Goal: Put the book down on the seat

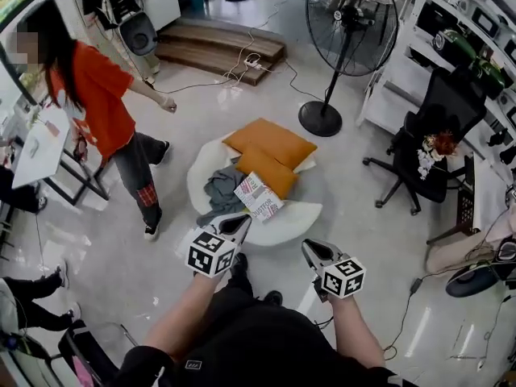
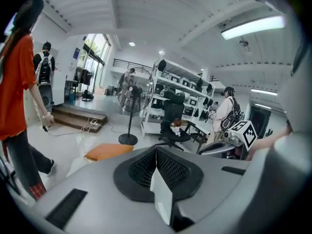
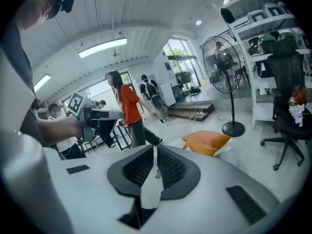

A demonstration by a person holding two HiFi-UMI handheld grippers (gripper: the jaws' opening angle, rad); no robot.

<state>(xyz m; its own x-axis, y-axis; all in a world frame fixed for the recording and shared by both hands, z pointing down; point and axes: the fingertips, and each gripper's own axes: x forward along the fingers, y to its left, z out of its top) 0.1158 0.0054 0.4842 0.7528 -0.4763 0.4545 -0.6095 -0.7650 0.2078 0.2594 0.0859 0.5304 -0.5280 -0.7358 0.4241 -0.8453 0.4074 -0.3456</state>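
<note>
The book (image 1: 259, 197), white with printed lettering, lies on the round white seat (image 1: 304, 215). It rests against a grey garment (image 1: 222, 190) and the front of two orange cushions (image 1: 270, 153). My left gripper (image 1: 240, 221) (image 2: 156, 150) hovers just below the book's near-left corner, its jaws shut with nothing in them. My right gripper (image 1: 310, 249) (image 3: 155, 151) hangs to the right of the seat's near edge, apart from the book, jaws closed together and empty. An orange cushion (image 2: 107, 151) (image 3: 205, 142) shows past the jaws in both gripper views.
A person in an orange shirt (image 1: 97, 103) stands left of the seat. A standing fan (image 1: 348, 31) is behind it and a black office chair (image 1: 427, 147) to the right. A wooden step (image 1: 218, 45) with cables lies at the back. Shelves line the right wall.
</note>
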